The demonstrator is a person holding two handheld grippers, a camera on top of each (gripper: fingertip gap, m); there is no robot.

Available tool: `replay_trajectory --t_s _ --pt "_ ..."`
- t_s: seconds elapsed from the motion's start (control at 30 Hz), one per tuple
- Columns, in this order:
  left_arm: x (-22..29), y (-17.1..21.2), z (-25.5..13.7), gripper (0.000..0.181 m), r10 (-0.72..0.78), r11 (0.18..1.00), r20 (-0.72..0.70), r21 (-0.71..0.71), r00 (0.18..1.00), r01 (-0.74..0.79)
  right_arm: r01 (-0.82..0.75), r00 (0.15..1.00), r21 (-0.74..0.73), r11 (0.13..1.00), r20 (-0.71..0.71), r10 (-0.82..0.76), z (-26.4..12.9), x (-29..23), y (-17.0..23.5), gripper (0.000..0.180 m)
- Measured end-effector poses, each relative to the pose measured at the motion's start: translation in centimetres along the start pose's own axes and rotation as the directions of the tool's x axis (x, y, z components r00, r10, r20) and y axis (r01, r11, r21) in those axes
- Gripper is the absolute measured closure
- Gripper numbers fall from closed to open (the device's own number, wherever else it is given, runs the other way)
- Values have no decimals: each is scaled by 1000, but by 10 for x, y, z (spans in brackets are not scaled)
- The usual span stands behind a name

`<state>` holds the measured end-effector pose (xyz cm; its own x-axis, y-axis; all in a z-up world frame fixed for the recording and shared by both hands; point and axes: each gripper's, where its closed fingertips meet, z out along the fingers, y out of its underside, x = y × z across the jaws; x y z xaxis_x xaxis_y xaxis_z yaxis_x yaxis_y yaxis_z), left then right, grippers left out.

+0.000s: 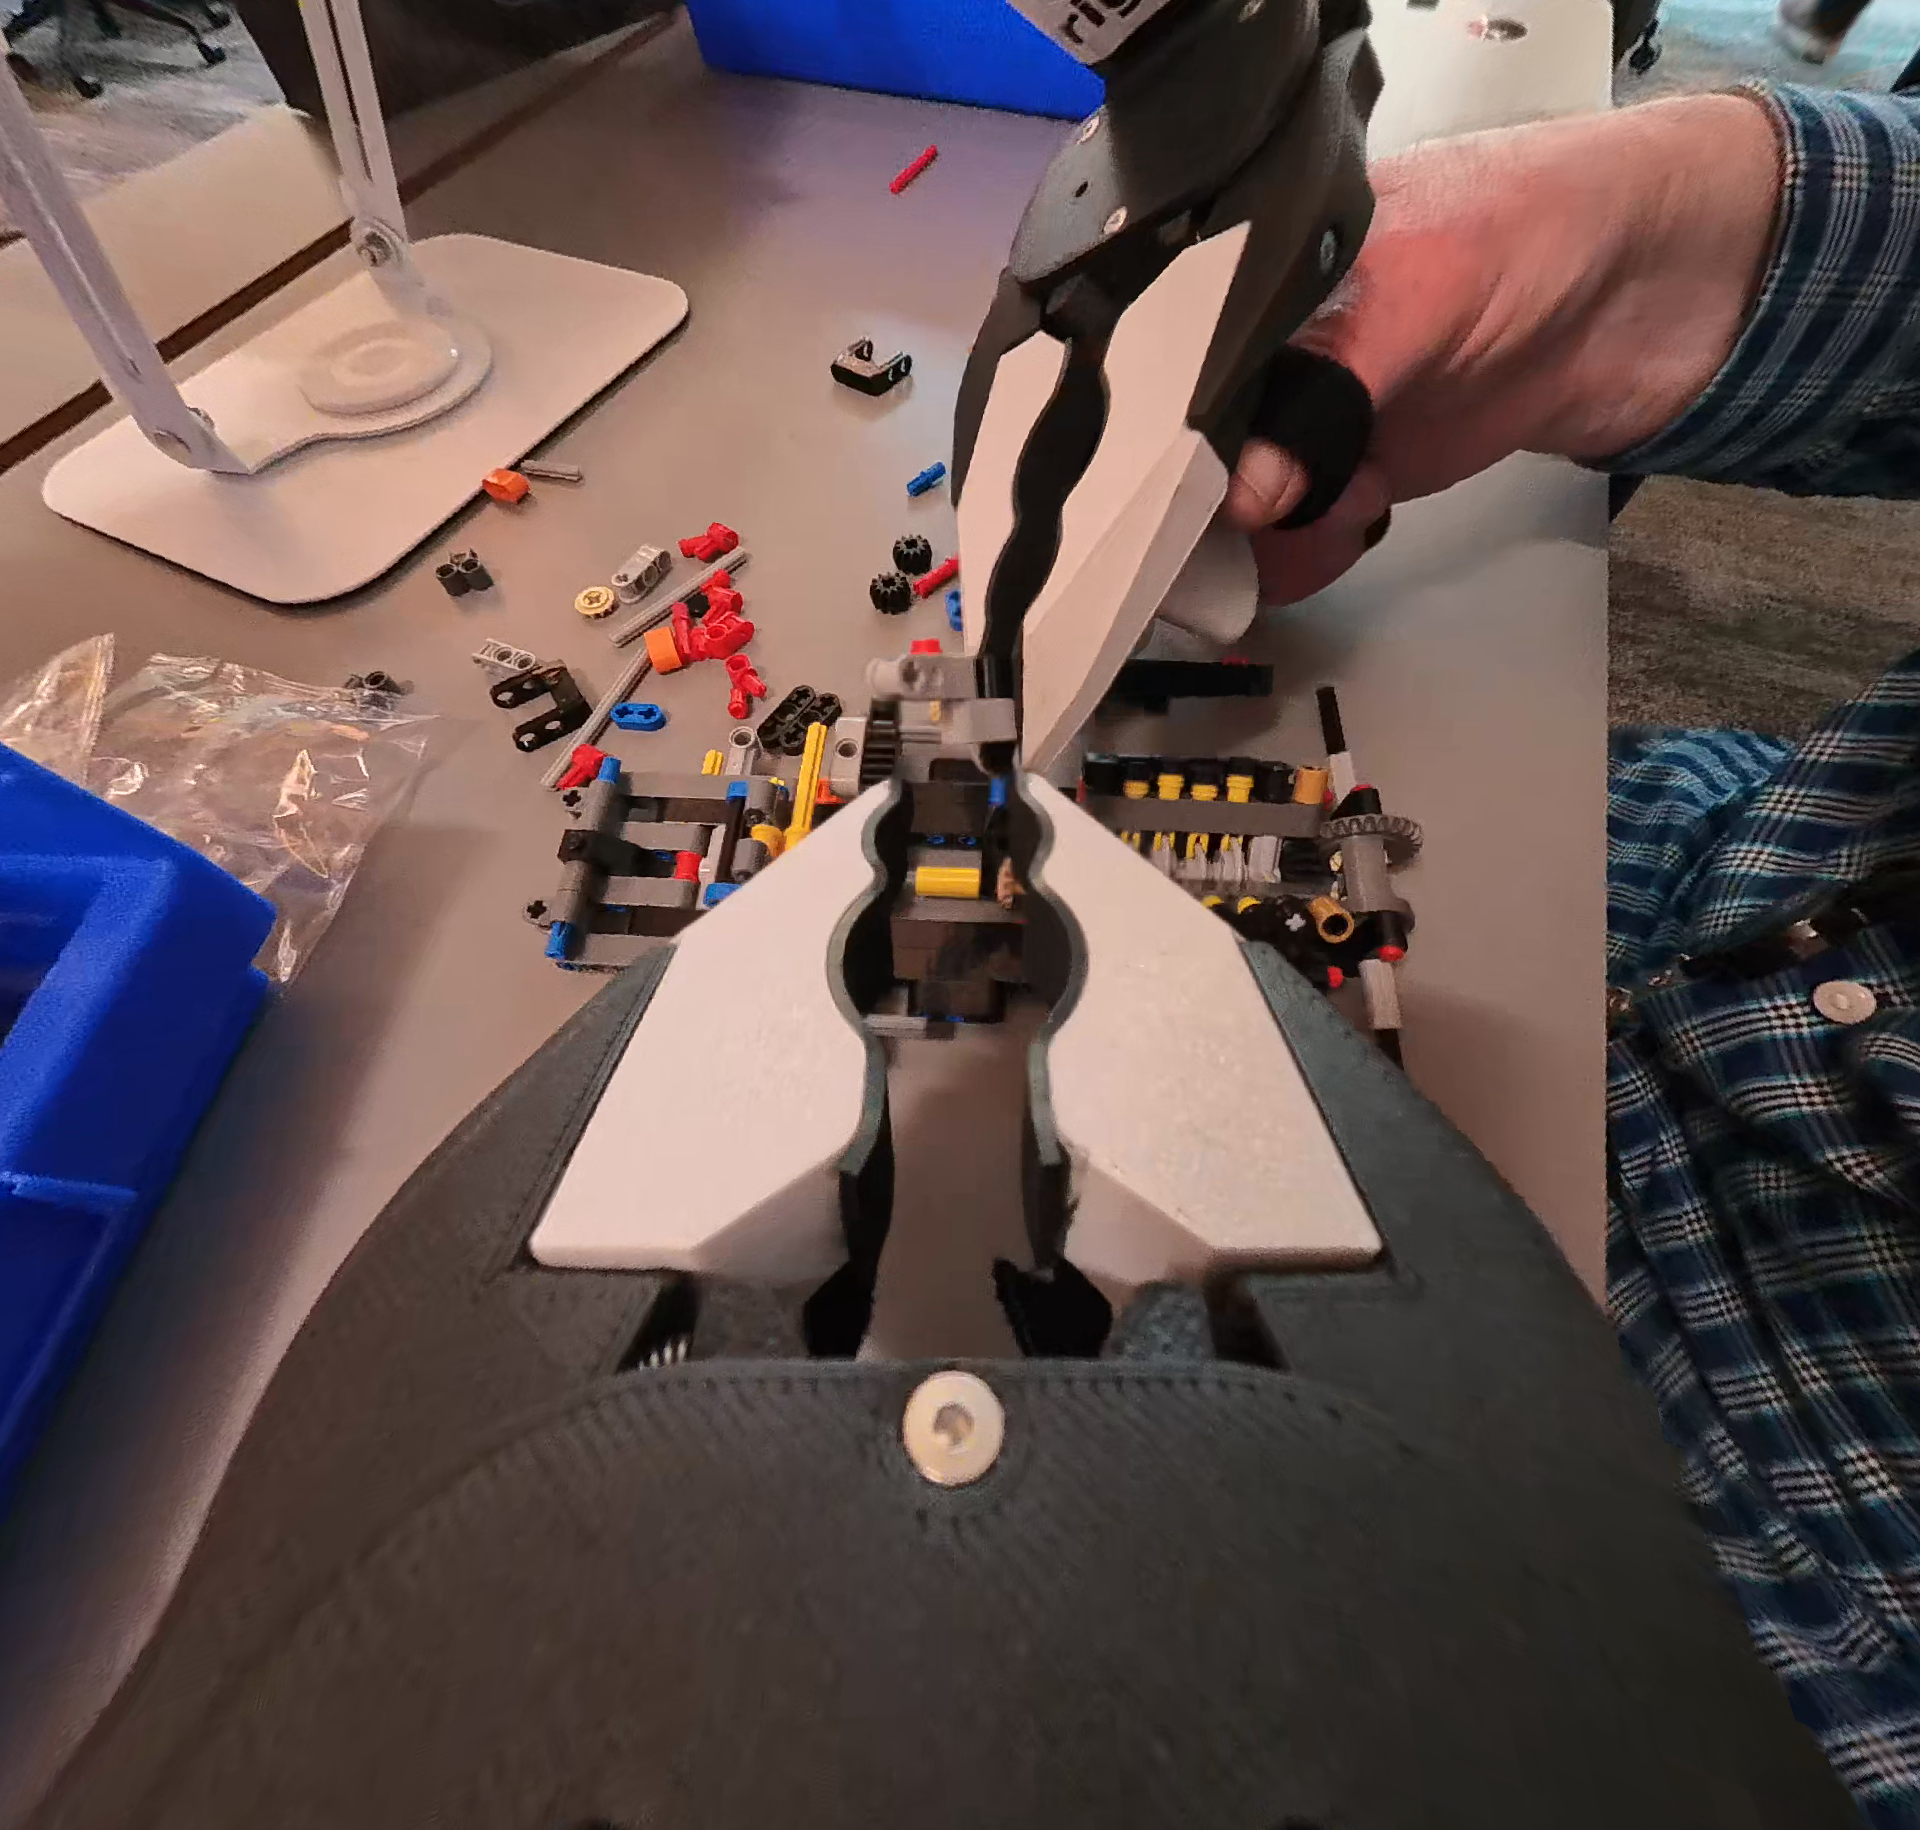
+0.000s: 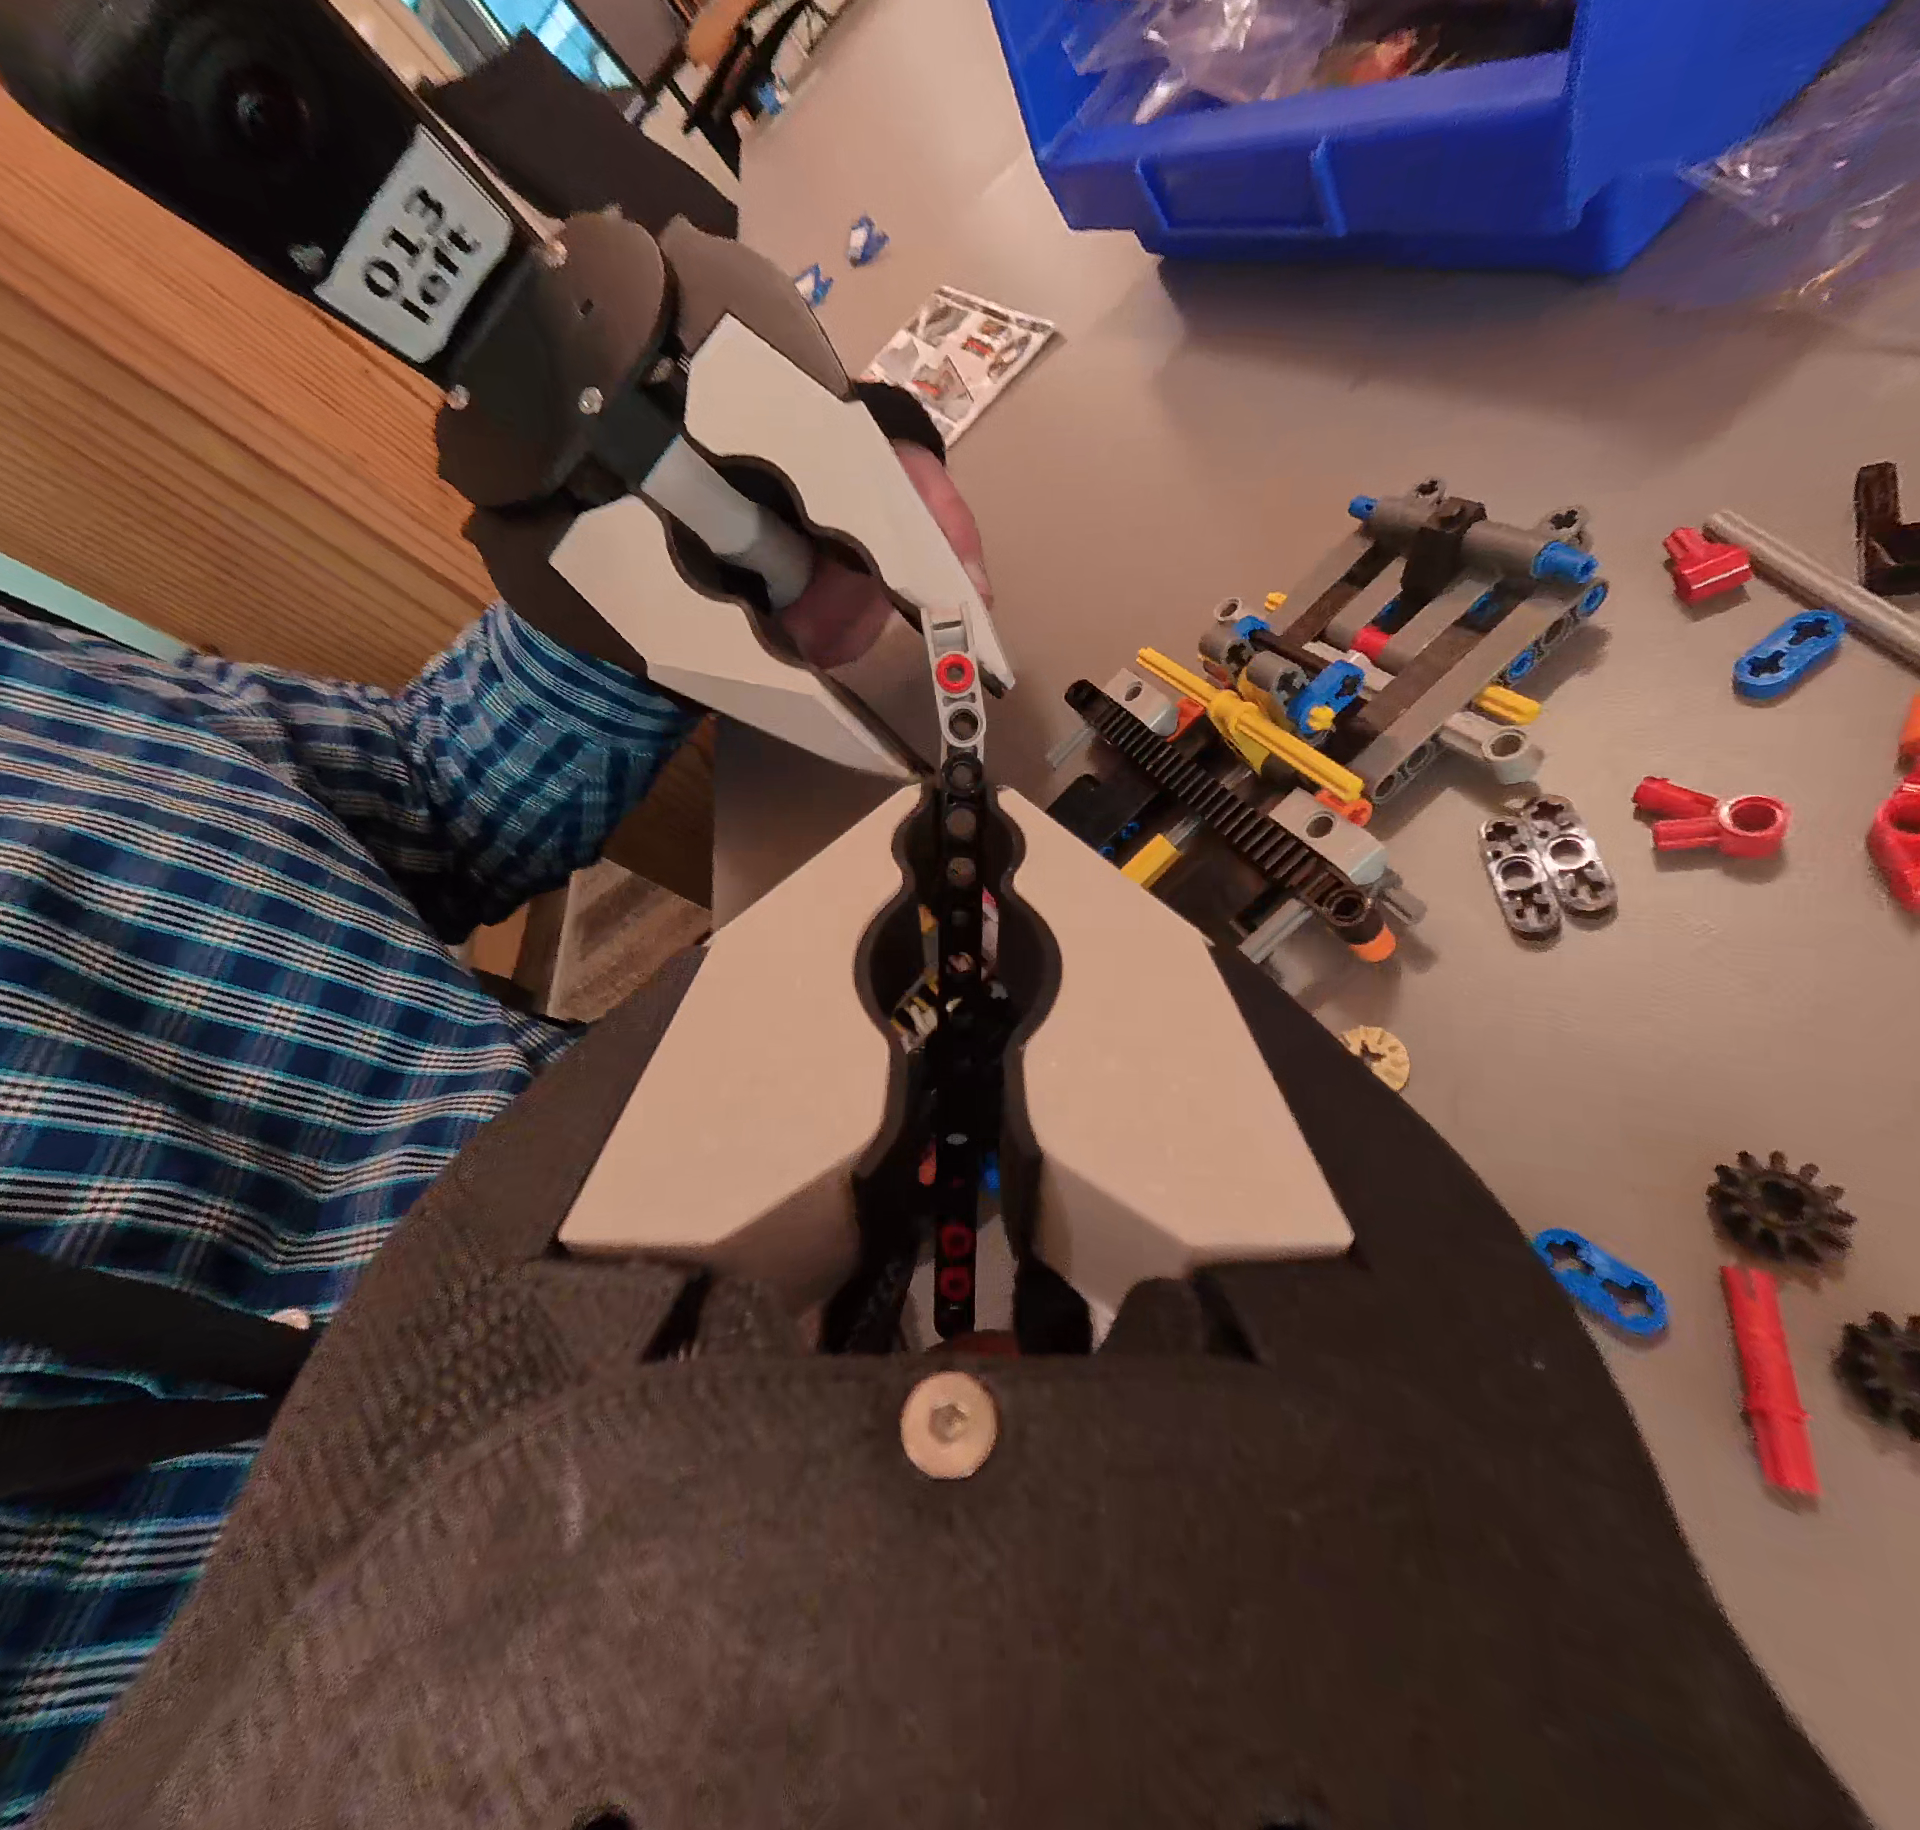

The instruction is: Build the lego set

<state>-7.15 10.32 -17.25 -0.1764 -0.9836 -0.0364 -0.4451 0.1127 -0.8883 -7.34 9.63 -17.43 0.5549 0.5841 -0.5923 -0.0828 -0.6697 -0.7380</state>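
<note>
While clamped, beam point(image 2: 958, 959) points forward.

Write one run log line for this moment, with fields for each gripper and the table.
left gripper: shut on lego assembly | right gripper: shut on black beam with grey end | table: loose pieces, blue bin

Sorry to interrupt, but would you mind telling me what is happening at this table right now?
A person is building a Lego set with two hand-held grippers. The left hand-held gripper is closed around the middle of the part-built model on the grey table. The right hand-held gripper pinches a grey beam at the model's top. Loose pieces lie scattered beyond, with a blue bin of bags nearby.
</note>
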Motion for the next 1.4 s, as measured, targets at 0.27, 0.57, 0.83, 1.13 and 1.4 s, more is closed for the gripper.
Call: replay_trajectory --t_s 0.27,0.57,0.83,1.13,1.4 --pt "8 -26 9 150 -151 984 -97 81 984 159 -152 979 256 955 175 109 -30 -12 -43 175" --pt "35 -59 33 154 -204 960 -193 150 960 234 -158 969 428 890 242 55 -47 -28 -70 175" --pt "42 -75 31 169 -158 957 -203 210 966 201 -101 972 468 878 233 -12 -57 -37 -78 175" --pt "47 -91 33 154 -253 899 -288 282 923 335 -49 972 537 842 219 -82 -66 -44 -92 176" --pt "44 -99 35 166 -279 875 -308 310 910 373 -23 976 564 826 193 -104 -71 -42 -99 174"
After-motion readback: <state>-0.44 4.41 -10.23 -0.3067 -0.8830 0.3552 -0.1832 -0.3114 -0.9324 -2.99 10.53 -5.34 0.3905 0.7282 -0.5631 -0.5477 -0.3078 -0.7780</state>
